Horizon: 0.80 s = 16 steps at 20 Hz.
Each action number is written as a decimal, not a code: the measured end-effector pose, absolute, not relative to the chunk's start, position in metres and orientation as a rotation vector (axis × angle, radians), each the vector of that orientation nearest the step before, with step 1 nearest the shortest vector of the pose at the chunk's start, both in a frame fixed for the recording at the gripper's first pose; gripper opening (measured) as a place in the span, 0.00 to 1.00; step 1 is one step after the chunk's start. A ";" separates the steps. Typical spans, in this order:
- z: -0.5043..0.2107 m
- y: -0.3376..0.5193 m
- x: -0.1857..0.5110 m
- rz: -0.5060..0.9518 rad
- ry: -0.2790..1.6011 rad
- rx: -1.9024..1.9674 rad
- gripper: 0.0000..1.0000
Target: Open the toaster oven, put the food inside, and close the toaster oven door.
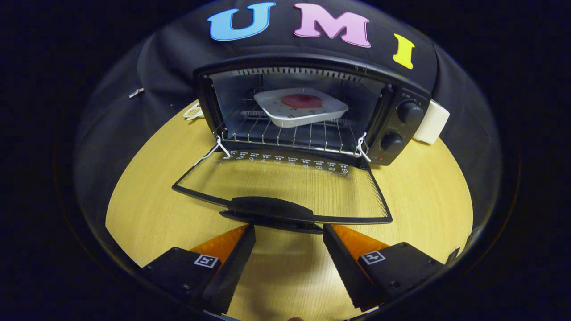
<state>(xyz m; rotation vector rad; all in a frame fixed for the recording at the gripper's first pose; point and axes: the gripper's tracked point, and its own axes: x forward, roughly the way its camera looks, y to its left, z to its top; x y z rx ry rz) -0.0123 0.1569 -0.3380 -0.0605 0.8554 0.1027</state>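
A small pale object (194, 111) lies on the wooden worktop (147, 209) to the far left, beside the toaster oven (312, 107). Inside, on the wire rack (285, 136), a white dish (301, 107) carrying the red food (302, 100) sits loaded. The glass door (285, 187) lies folded down flat, its black handle (272, 208) just ahead of the tool (289, 234), whose fingers stand apart and empty. Closing looks to be the remaining step: slip under the handle's middle, then lift evenly along the hinge's arc, clear of the control knobs (410, 111) at right.
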 end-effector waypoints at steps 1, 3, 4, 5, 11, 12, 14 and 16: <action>-0.331 0.158 -0.011 0.110 0.836 -0.061 0.99; -0.318 0.158 -0.009 0.122 0.799 -0.057 0.99; -0.310 0.158 -0.007 0.131 0.779 -0.055 0.99; -0.301 0.158 -0.004 0.138 0.759 -0.051 0.99; -0.250 0.155 0.026 0.135 0.616 -0.035 1.00; -0.239 0.154 0.032 0.135 0.590 -0.033 1.00; -0.211 0.152 0.038 0.140 0.510 -0.038 1.00; -0.187 0.146 0.040 0.144 0.435 -0.045 1.00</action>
